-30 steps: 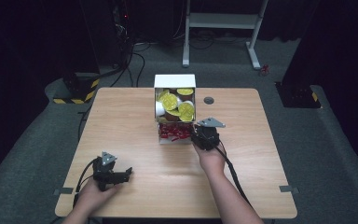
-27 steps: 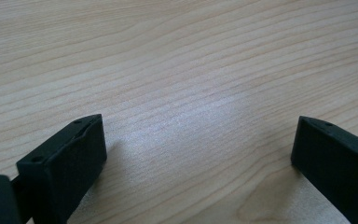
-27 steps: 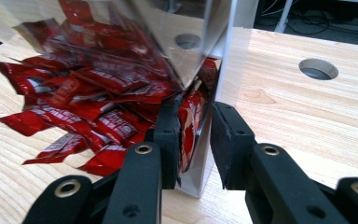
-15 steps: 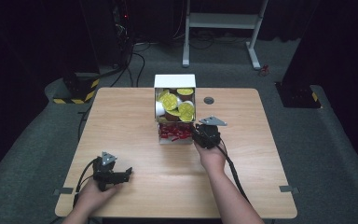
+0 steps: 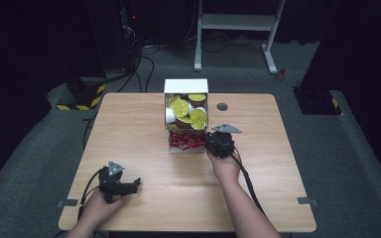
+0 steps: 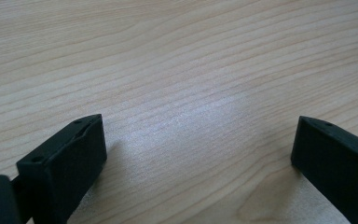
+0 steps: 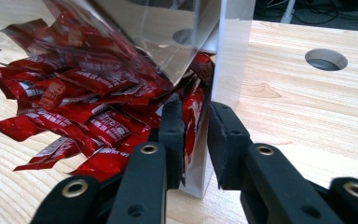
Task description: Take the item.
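Observation:
A white dispenser box (image 5: 185, 85) stands at the middle back of the wooden table (image 5: 144, 124). Its upper part holds yellow-lidded cups (image 5: 184, 109) and its bottom tray holds a heap of red packets (image 5: 184, 141) (image 7: 79, 107). My right gripper (image 5: 210, 142) (image 7: 196, 123) is at the tray's right front corner. Its jaws stand close together on a red packet (image 7: 192, 116), with the edge of the white side wall (image 7: 204, 163) also between them. My left gripper (image 5: 134, 184) (image 6: 198, 135) lies open near the front left, with only bare wood between its jaws.
A round cable hole (image 5: 222, 106) (image 7: 325, 59) sits in the table just right of the box. A clear slanted flap (image 7: 158, 32) hangs over the packets. Beyond the table are a white stand (image 5: 238, 22) and floor cables (image 5: 144, 59).

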A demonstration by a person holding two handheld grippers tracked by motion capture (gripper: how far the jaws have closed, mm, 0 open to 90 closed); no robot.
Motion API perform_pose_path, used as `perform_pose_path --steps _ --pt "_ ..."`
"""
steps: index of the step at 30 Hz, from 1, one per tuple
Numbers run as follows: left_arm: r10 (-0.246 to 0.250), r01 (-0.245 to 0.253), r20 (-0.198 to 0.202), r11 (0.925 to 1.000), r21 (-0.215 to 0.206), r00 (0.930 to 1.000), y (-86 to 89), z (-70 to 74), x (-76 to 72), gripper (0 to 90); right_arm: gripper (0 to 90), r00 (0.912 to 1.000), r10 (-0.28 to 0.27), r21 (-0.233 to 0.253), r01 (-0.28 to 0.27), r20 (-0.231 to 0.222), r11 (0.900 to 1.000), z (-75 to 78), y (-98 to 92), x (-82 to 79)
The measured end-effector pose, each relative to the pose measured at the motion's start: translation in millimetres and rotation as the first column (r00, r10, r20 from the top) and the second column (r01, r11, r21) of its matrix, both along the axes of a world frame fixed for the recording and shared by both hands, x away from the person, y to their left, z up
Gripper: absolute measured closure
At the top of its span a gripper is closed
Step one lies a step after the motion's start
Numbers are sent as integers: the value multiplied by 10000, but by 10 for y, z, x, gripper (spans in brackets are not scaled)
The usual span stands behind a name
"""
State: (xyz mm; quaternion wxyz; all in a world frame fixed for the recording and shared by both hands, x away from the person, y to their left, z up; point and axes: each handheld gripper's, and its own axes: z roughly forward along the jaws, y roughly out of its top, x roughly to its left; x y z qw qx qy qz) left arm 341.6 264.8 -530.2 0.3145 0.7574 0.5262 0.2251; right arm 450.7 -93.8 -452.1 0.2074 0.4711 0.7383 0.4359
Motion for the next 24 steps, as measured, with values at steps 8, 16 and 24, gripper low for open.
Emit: perform_pose_path --steps 8,16,24 --pt "1 -1 1 10000 8 10000 -1 0 0 36 834 9999 144 80 -144 -40 9999 -1 9 -9" --pt "3 -3 -1 10000 11 10000 -1 0 0 36 839 9998 209 179 -208 -34 9996 -5 -3 -2" --pt "4 -4 0 10000 15 10000 -2 0 0 36 855 9996 281 150 -280 -52 9995 -6 -3 -7"
